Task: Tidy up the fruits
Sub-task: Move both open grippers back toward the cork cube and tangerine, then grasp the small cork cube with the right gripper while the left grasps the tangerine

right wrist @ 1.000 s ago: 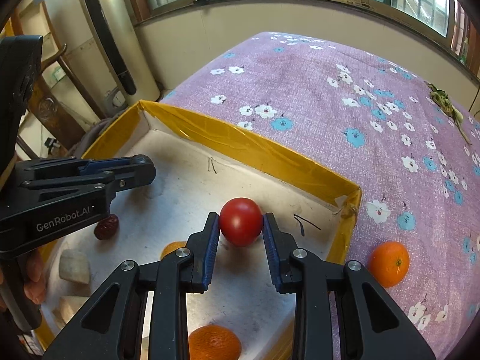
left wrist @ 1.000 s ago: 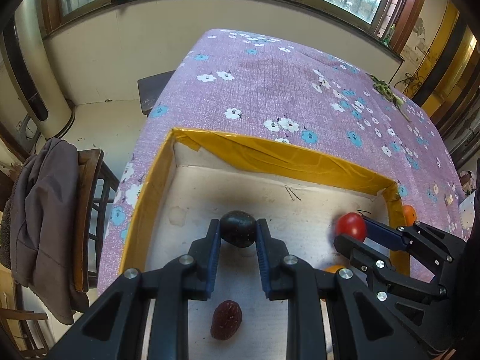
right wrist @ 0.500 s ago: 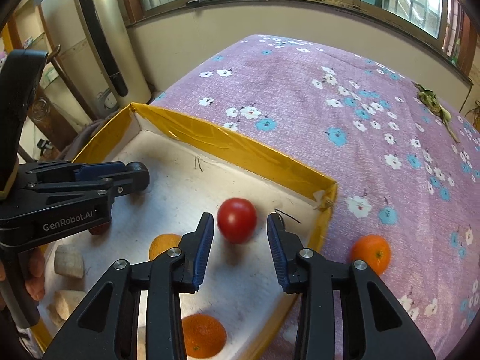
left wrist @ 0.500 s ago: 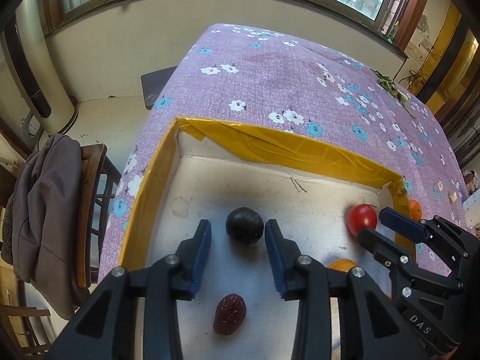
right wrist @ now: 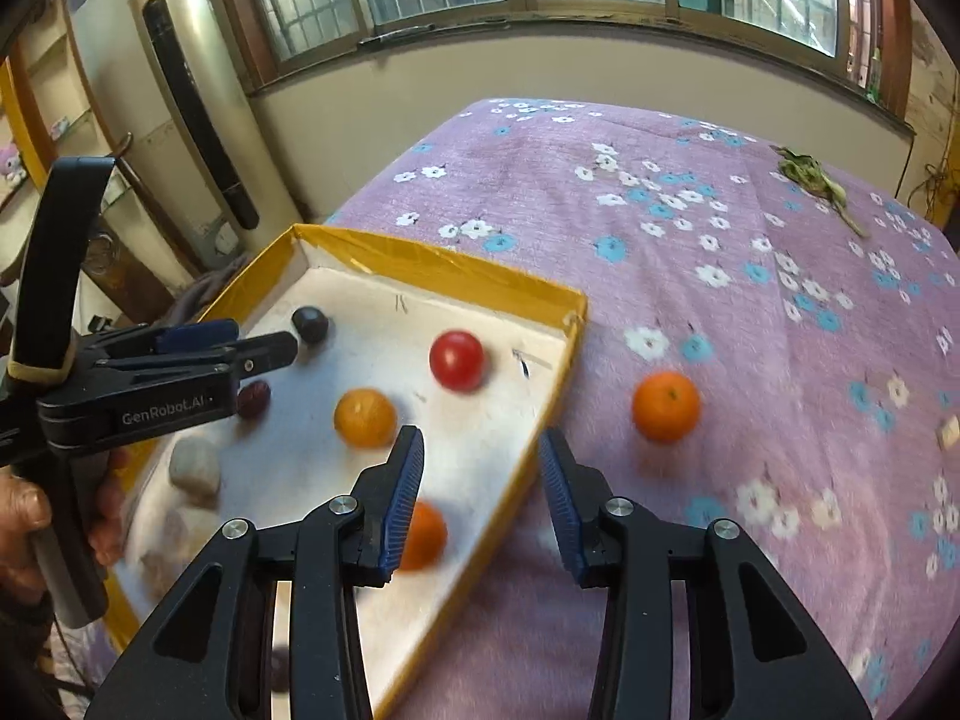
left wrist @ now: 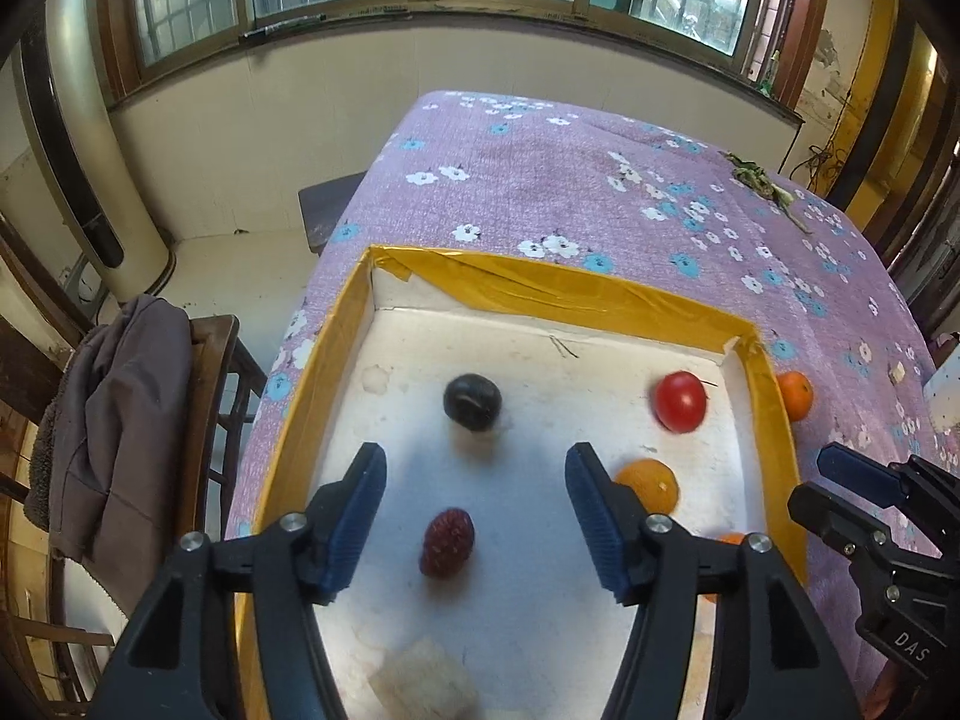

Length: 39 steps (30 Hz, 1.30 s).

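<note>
Six fruits sit inside my yellow-edged box (right wrist: pixel 558 306); one orange (right wrist: pixel 665 407) waits just outside it. Both tools, left (left wrist: pixel 468 504) and right (right wrist: pixel 480 480), gape empty.

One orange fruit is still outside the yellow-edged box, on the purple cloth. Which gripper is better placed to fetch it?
Probably the right gripper. It is open and empty at the yellow-edged box's right rim, next to the round orange fruit on the cloth. The left gripper hangs open over the box's interior.
</note>
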Each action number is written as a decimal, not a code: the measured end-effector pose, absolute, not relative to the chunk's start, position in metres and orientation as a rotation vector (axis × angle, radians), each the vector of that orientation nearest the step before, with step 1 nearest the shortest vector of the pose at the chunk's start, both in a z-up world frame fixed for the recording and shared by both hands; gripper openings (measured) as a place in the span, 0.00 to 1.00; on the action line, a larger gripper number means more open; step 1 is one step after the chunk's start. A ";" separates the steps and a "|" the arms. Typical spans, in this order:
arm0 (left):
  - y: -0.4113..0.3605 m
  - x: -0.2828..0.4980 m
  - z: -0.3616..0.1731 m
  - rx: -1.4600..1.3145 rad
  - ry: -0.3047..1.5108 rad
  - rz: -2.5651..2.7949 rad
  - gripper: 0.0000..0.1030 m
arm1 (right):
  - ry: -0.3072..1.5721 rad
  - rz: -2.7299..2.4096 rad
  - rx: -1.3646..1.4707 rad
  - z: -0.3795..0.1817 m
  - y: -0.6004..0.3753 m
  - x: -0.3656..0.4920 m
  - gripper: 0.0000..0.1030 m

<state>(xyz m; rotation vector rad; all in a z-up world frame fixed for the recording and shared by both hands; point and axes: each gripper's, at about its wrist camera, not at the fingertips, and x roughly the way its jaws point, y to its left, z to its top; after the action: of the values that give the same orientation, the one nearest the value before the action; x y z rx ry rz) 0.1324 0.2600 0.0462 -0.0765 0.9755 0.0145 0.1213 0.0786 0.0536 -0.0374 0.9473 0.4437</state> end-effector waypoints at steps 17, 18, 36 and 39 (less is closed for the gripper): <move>0.142 0.063 0.062 -0.077 0.948 -0.050 0.73 | 0.925 0.362 0.049 0.056 -0.058 0.052 0.41; 0.132 0.063 0.062 -0.064 0.955 -0.057 0.73 | 0.923 0.348 0.060 0.055 -0.069 0.051 0.41; 0.041 0.109 0.043 0.001 1.028 -0.048 0.73 | 0.916 0.112 0.121 0.030 -0.236 0.175 0.42; 0.039 0.118 0.037 -0.011 1.040 -0.034 0.73 | 0.928 0.120 0.097 0.018 -0.240 0.193 0.42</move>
<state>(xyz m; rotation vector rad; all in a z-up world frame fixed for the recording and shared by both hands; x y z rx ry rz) 0.1179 0.0393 0.0374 -0.0105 1.0399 -0.0337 0.1931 -0.2404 0.0181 0.0966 0.9283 0.1197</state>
